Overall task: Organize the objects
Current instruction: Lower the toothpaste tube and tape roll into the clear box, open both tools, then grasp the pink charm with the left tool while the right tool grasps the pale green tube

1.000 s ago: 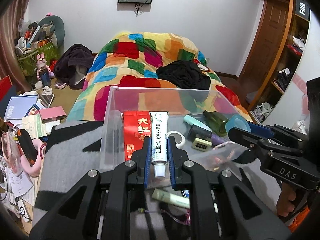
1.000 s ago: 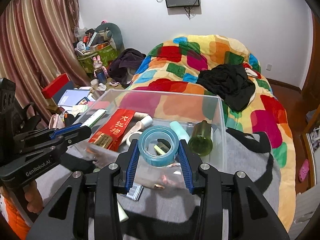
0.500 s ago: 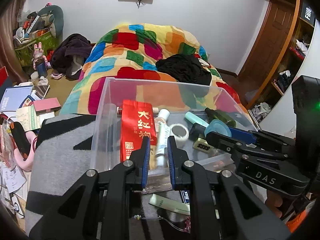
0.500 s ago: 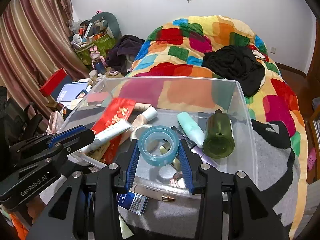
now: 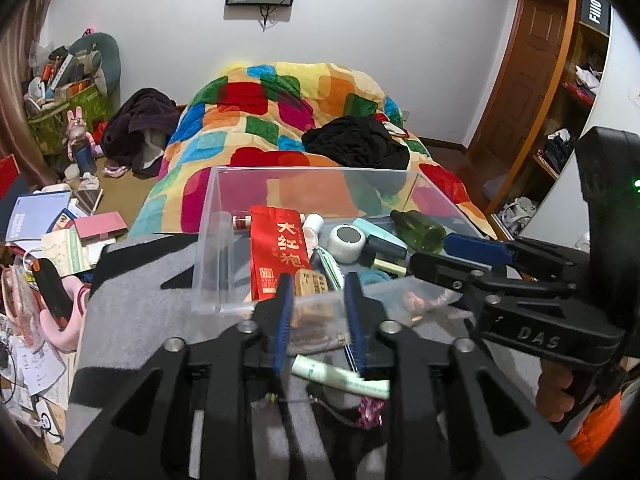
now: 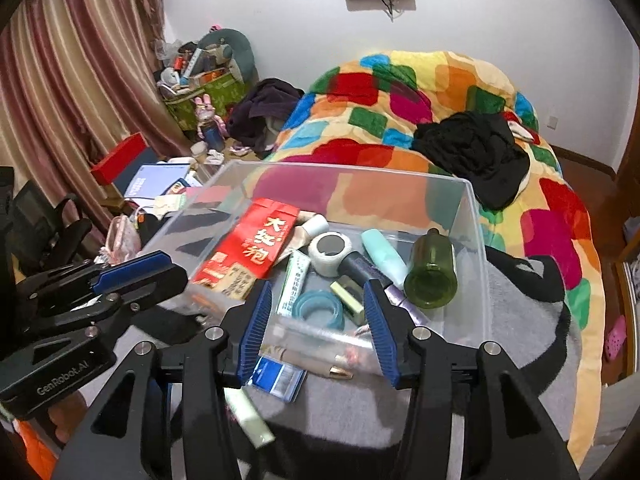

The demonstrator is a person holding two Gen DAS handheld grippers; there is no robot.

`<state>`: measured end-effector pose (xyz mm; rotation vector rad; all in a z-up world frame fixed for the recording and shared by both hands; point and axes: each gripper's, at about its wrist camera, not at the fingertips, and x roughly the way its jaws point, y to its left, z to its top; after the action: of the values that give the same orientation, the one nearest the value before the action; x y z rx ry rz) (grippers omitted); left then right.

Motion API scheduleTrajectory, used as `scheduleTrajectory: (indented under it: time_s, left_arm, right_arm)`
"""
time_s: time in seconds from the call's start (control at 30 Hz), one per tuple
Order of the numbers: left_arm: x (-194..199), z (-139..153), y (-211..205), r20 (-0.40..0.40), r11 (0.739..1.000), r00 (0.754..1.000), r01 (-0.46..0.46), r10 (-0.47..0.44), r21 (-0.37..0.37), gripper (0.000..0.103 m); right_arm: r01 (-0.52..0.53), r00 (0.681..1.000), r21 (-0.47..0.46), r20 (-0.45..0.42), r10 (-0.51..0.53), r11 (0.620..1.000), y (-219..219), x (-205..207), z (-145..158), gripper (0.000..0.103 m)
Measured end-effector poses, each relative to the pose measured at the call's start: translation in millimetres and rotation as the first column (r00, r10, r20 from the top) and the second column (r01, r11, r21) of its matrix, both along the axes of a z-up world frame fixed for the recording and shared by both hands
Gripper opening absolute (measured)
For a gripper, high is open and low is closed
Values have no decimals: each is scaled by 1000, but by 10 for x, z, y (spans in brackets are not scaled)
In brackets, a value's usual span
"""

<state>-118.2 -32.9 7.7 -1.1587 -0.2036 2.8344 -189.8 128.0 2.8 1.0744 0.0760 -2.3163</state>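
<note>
A clear plastic bin (image 5: 216, 240) (image 6: 476, 240) sits on a grey-and-black blanket. Inside lie a red packet (image 5: 278, 248) (image 6: 256, 244), a white toothpaste tube (image 6: 294, 286), a blue tape ring (image 6: 320, 306), a white tape roll (image 5: 346, 240) (image 6: 331, 249), a mint tube (image 6: 384, 256) and a green bottle (image 5: 418, 230) (image 6: 432, 272). My left gripper (image 5: 320, 320) is open and empty at the bin's near wall. My right gripper (image 6: 316, 330) is open and empty over the near edge, above the tape ring.
On the blanket before the bin lie a pale green tube (image 5: 340, 376) (image 6: 248, 412), a blue-white packet (image 6: 278, 378), a gold-tipped pen (image 6: 316, 362) and a pink trinket (image 5: 368, 416). A bed with a colourful quilt (image 5: 280, 120) lies behind. Clutter covers the floor at left (image 5: 48, 232).
My left gripper let go of the toothpaste tube and my right gripper let go of the blue tape ring; both now lie in the bin. Both grippers opened and drew back.
</note>
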Motion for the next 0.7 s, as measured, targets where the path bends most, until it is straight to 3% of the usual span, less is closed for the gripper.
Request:
scheduleTrajectory:
  time_s: [0.17,0.4,0.5,0.7]
  left_arm:
    - [172,-18,-8,-15,1000,1000,-13,12,-8,46]
    - [360,-168,-67,26,999,999,-22,22,-25,56]
    - [442,-272,-106,58,1000,998,-23,23,-15,57]
    - [535,-472,-74,118,1000,993,-13,12,15,57]
  right_arm:
    - [-40,999,-32,5,40,999,31,207,20,44]
    - [-124,992,65,17,124,990,-104,492,-265,44]
    - [-159,986,104,70,153,982,-162,529,-463,44]
    - [-201,974,92,122,189,975,-192,536,-616,26]
